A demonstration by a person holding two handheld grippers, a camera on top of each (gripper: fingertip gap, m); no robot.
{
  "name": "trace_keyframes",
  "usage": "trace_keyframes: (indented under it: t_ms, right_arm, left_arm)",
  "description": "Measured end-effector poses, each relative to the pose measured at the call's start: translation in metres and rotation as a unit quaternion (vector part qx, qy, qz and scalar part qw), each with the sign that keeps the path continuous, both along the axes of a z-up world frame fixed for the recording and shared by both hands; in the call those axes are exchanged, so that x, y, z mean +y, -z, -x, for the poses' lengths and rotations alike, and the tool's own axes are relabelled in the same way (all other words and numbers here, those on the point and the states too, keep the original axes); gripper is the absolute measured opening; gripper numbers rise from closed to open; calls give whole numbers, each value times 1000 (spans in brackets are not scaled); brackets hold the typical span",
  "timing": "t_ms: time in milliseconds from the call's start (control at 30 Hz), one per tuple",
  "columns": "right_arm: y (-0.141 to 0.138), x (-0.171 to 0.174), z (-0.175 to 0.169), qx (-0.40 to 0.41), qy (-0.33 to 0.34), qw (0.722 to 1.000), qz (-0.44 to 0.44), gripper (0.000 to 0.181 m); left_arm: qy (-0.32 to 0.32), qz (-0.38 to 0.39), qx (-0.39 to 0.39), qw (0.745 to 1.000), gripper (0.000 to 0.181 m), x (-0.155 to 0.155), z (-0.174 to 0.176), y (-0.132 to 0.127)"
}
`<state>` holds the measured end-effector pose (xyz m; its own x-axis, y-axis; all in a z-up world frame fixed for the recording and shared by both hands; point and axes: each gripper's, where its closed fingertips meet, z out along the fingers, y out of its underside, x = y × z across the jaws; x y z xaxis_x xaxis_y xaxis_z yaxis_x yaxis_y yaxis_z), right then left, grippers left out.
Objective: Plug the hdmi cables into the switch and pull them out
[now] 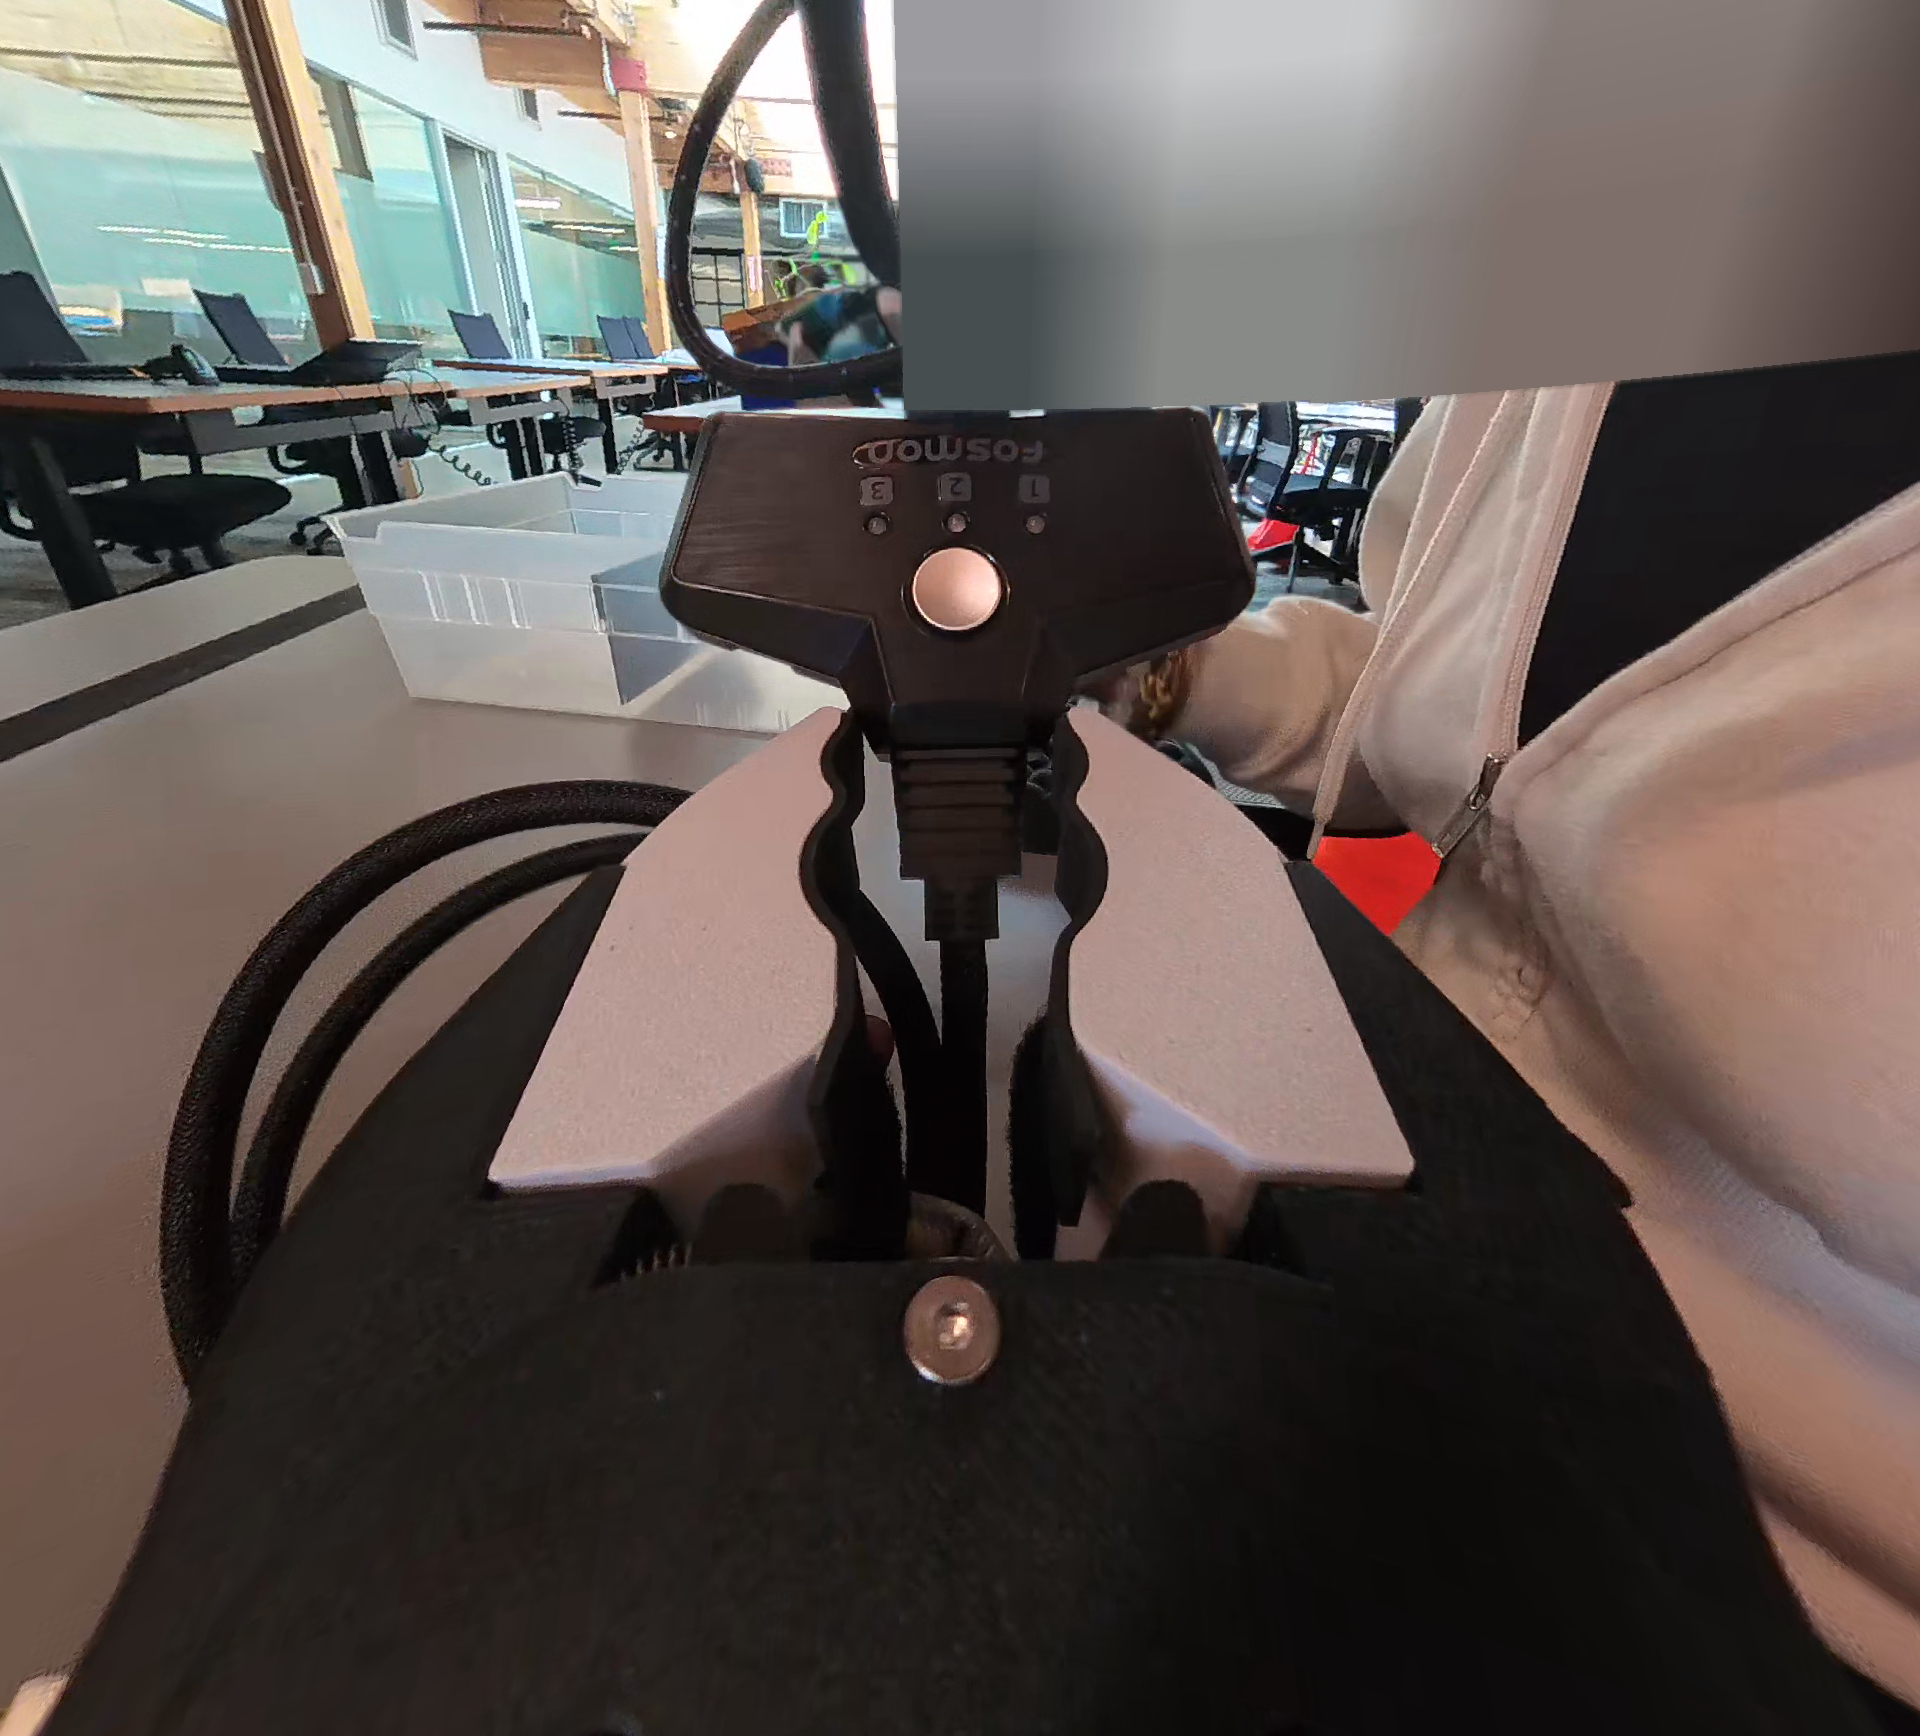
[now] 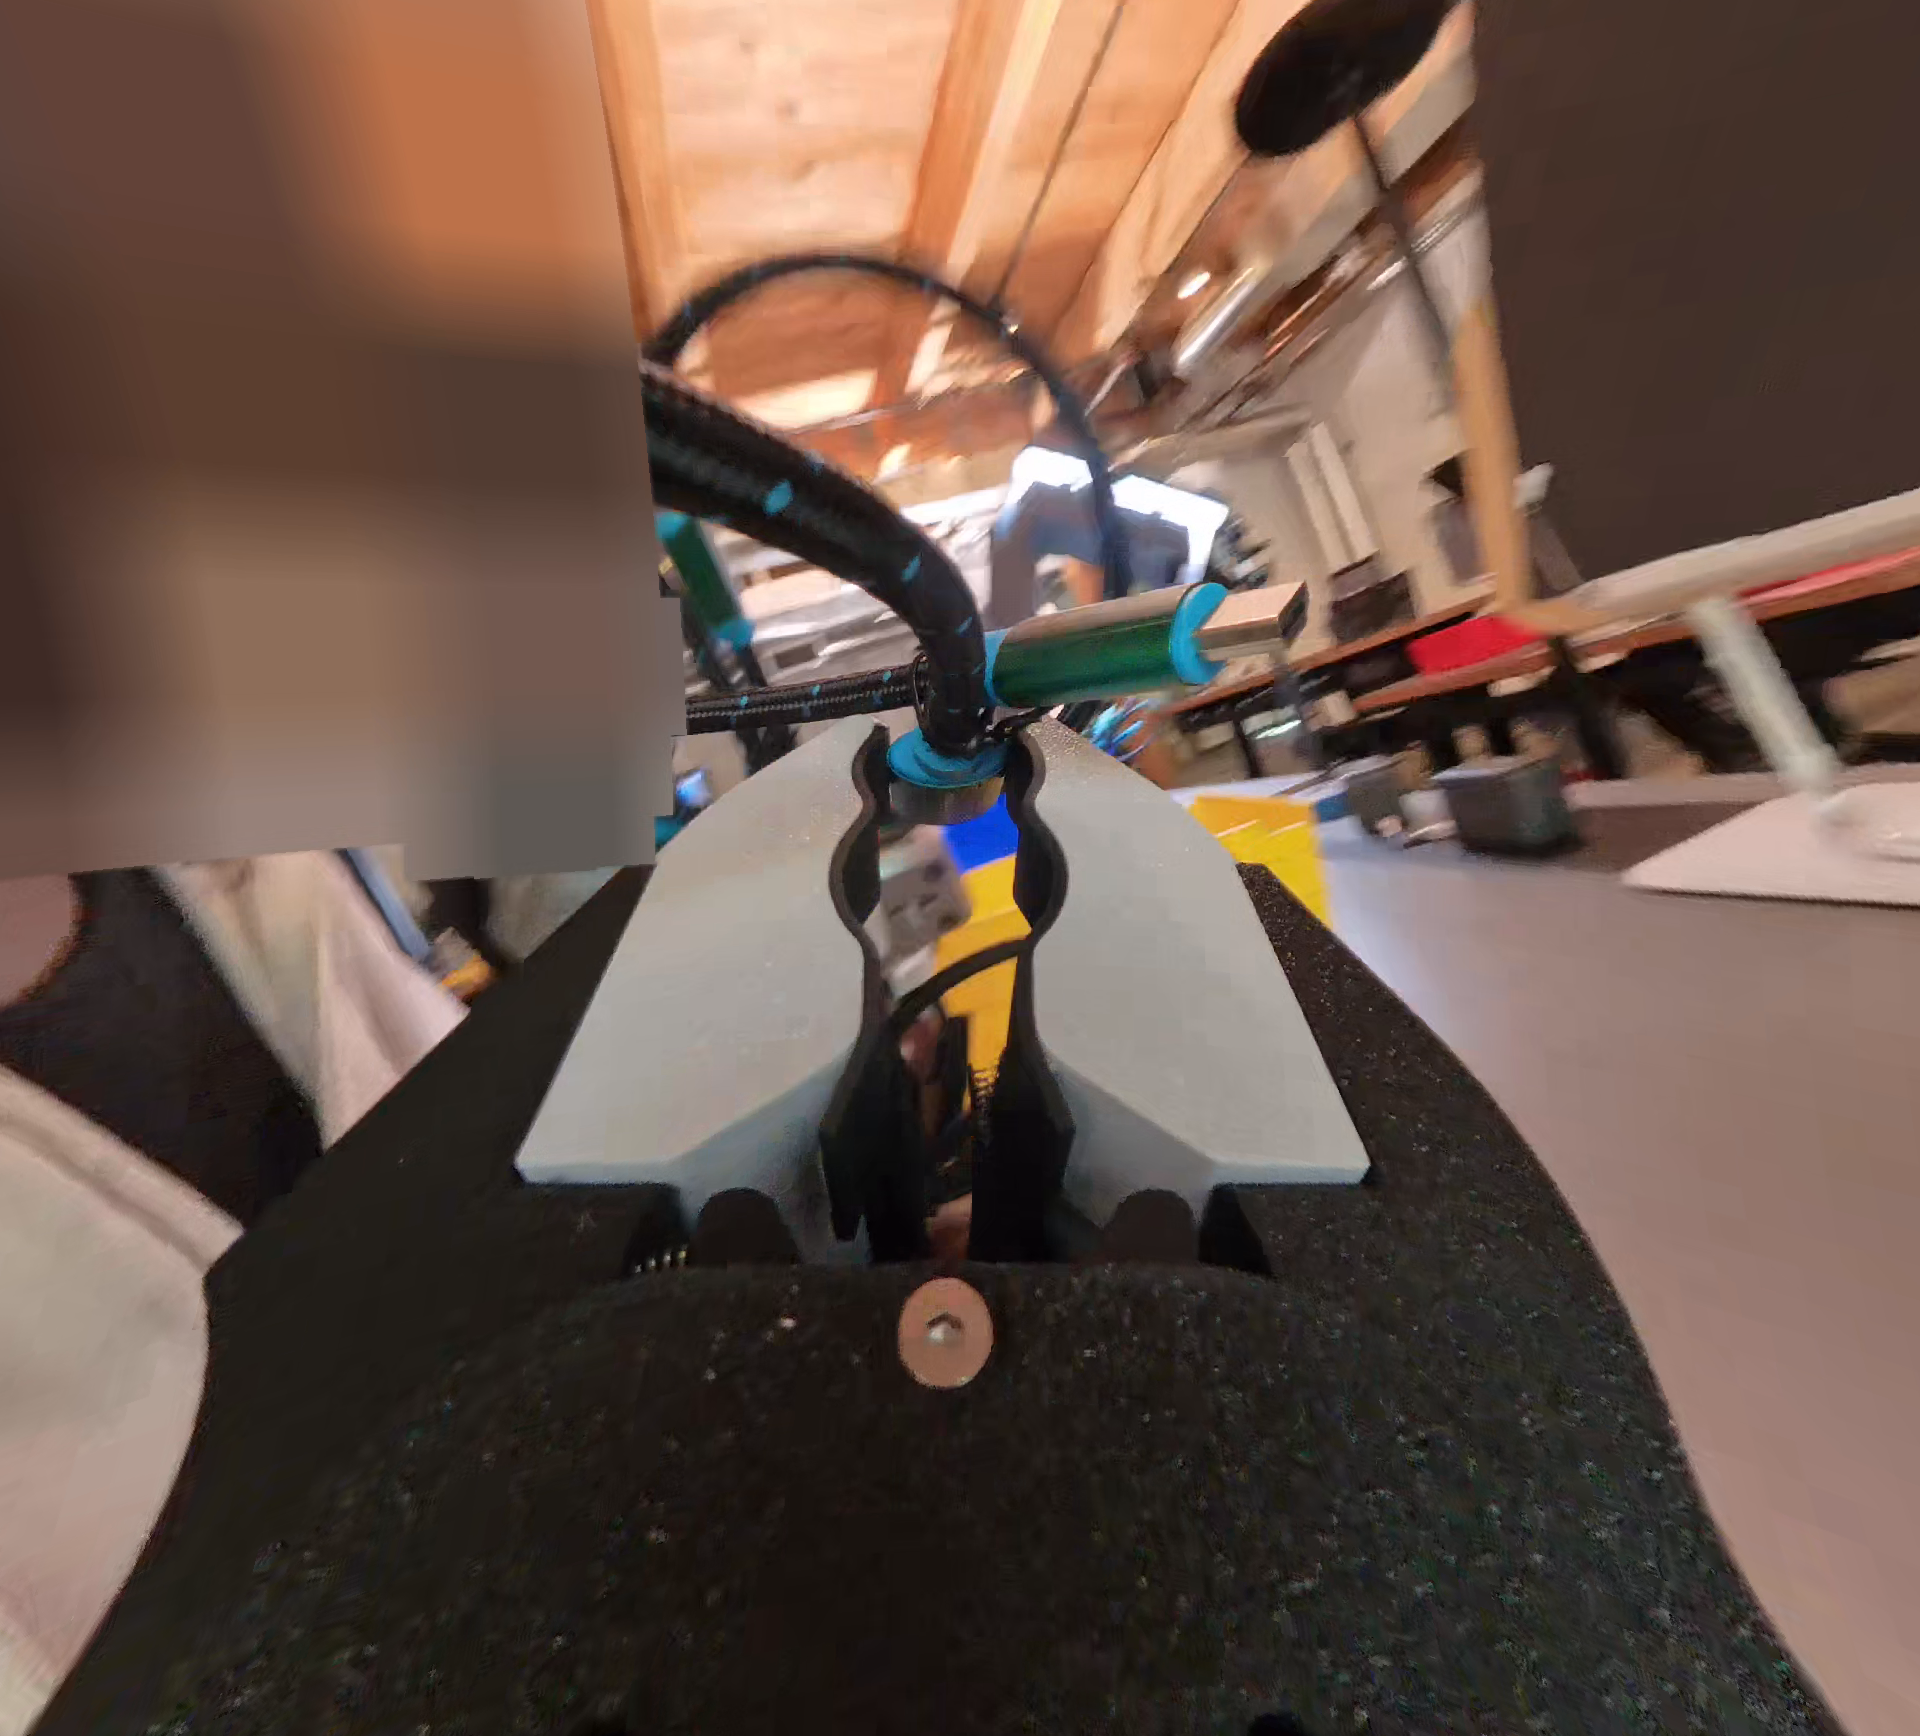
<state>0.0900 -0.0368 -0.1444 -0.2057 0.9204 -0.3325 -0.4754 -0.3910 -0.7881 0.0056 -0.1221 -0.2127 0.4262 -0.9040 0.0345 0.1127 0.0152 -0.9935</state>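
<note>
Left gripper (image 1: 956,751): clamped on the ribbed neck of the switch (image 1: 956,533), holding it up off the worktop (image 1: 156,855).
Switch: black, brushed top, wedge-shaped, one round metal button, three small lamps; its own braided lead (image 1: 961,1063) runs back between the fingers.
Right gripper (image 2: 951,777): pinched narrow on the blue-collared end of a cable (image 2: 831,502), lifted clear in the air.
Cable: thick black braid flecked blue; a second plug (image 2: 1132,642), glossy green barrel with bare metal tip, sticks out sideways, free.
Ports: hidden on the switch's far edge, so I can't tell if anything is seated.
Progress: looks early or between plugs; this plug is still out, with lining up, pushing in and pulling out ahead.
</note>
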Motion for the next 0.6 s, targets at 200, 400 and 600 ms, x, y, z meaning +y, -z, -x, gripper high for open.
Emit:
trace_keyframes:
  t_ms: [200,400,600]
  right_arm:
    - [-7,-43,25,13,-56,995,-81,21]
    - [-6,-53,32,-6,-81,989,-121,21]
    - [3,-57,39,-20,-127,989,-71,21]
  left_arm:
    - [24,-21,45,998,34,-9,-11,9]
    - [33,-35,46,998,34,-14,-13,9]
    - [41,-37,66,996,34,-16,-17,15]
